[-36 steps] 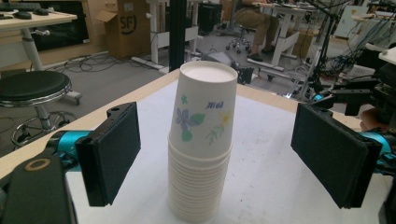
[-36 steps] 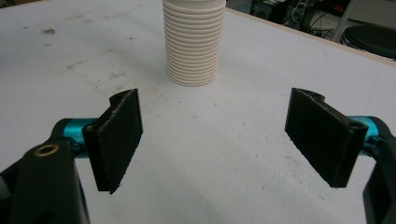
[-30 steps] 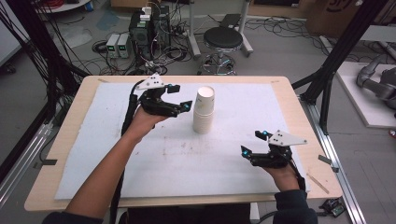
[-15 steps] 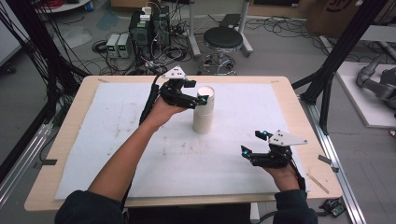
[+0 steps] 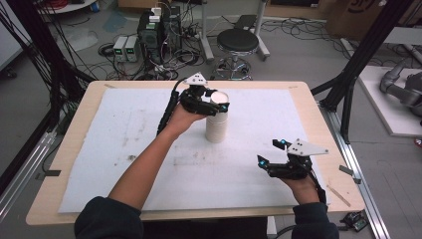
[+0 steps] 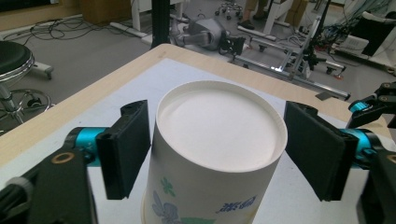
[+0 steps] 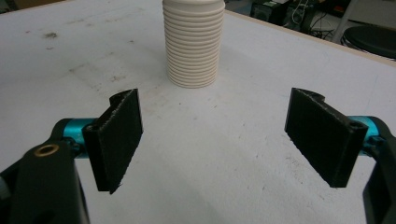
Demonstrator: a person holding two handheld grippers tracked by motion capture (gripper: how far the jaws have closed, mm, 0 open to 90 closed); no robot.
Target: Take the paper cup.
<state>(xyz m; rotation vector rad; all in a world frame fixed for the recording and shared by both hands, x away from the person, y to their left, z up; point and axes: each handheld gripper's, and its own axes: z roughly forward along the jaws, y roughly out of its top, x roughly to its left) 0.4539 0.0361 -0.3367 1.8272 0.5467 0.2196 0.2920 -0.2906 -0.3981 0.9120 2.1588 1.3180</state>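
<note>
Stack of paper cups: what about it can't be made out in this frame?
- Cup count: in the right gripper view the stack of paper cups is cut off by the top edge.
- Printed text on the top cup: cut off by the bottom edge of the left gripper view.
- Contact: the left gripper straddles the top cup, open; the cup's curve hides whether the left pad touches it.
- High view: the left gripper hides the stack's upper part.

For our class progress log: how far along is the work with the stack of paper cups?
Done: the left gripper has reached the stack of cups, its jaws open either side of the top cup. In hand: closing on that cup. Left: gripping and lifting it. The right gripper waits open over the white mat.
</note>
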